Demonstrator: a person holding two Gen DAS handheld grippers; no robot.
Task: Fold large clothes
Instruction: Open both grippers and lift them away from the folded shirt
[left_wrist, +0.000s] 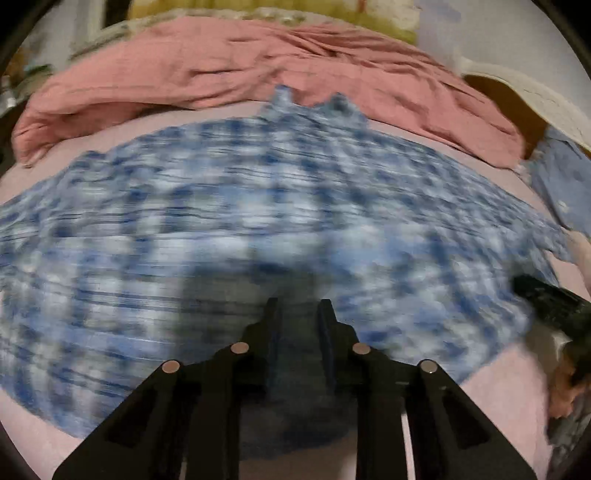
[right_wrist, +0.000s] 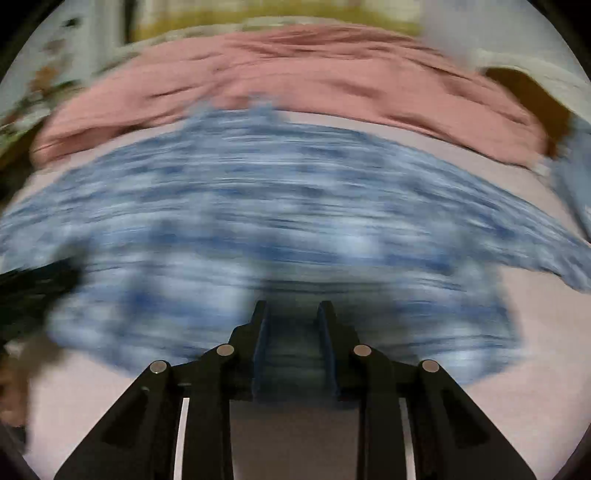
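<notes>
A blue and white plaid shirt (left_wrist: 258, 206) lies spread across a pale pink bed sheet (left_wrist: 509, 387), collar at the far side; both views are motion-blurred. My left gripper (left_wrist: 298, 306) is at the shirt's near hem, with a bunch of the fabric between its pads and more cloth hanging below them. In the right wrist view the same shirt (right_wrist: 277, 192) fills the middle, and my right gripper (right_wrist: 291, 308) holds the near hem further right. Each gripper appears in the other's view: the right one (left_wrist: 546, 299) at the edge, the left one (right_wrist: 33, 288) dark and blurred.
A crumpled pink blanket (left_wrist: 258, 62) lies along the far side of the bed, behind the collar. A light blue garment (left_wrist: 561, 184) sits at the right edge. A person's hand (left_wrist: 565, 398) shows at the lower right. Bare sheet (right_wrist: 92, 398) lies near me.
</notes>
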